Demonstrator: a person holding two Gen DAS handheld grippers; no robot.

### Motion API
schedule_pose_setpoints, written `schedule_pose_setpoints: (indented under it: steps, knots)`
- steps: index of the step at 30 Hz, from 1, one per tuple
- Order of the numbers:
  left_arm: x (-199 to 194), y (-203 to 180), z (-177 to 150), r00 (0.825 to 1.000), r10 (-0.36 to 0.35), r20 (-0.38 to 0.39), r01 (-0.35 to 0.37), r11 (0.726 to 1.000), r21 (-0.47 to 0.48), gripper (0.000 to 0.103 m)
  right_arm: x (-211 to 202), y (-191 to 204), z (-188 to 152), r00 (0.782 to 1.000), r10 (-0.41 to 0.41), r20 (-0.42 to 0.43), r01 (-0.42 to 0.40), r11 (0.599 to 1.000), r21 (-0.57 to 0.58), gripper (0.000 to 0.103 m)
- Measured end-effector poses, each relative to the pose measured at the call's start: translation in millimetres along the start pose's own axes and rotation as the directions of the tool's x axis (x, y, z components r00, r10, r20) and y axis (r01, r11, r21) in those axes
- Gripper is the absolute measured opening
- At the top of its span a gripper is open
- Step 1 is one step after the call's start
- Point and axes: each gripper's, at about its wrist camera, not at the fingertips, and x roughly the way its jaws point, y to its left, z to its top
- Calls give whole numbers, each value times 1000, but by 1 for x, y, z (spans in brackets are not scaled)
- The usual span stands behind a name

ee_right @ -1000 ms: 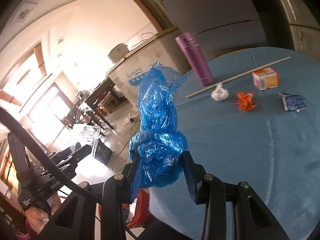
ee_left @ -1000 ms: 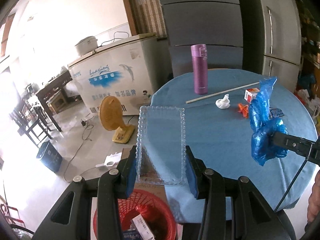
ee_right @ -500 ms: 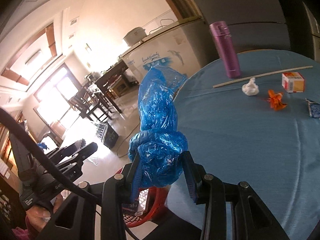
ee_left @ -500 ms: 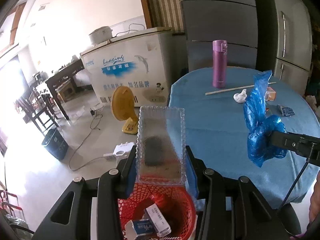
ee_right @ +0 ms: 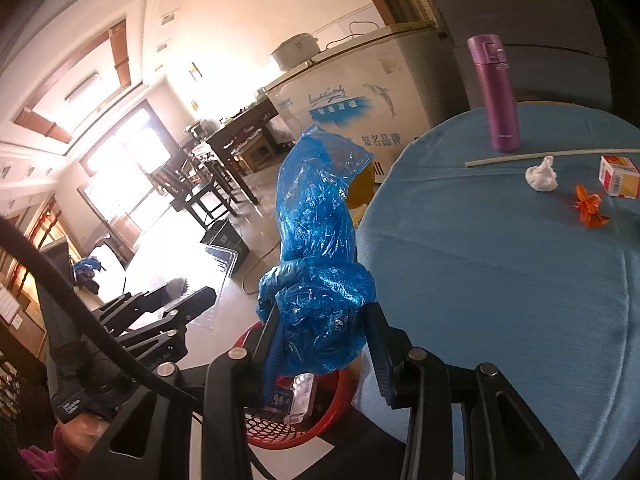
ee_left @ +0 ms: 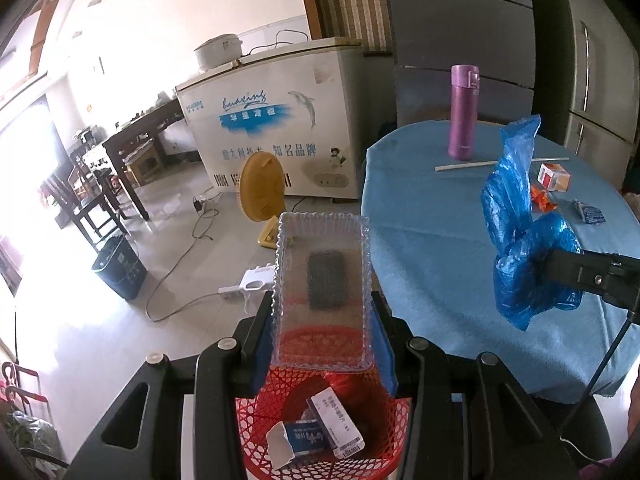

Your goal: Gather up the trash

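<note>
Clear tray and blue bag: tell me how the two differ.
The clear plastic tray is stiff, see-through and rectangular; the blue plastic bag is soft, crumpled and coloured. The tray sits in the left gripper, the bag in the right gripper. Both are held near the red basket, off the table.

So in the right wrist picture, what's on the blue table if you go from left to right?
Purple bottle → white crumpled wad → orange wrapper → small red and yellow box. The long white stick spans most of that stretch, so it has no clear place in the order.
</note>
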Motion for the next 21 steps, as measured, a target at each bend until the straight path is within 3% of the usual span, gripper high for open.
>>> schedule_pose_setpoints:
  steps: [21]
  knots:
    - [10,6,-19,998,20,-57,-19,1000,6,45,38,9,-2,995,38,-87,-42,998,-45,41]
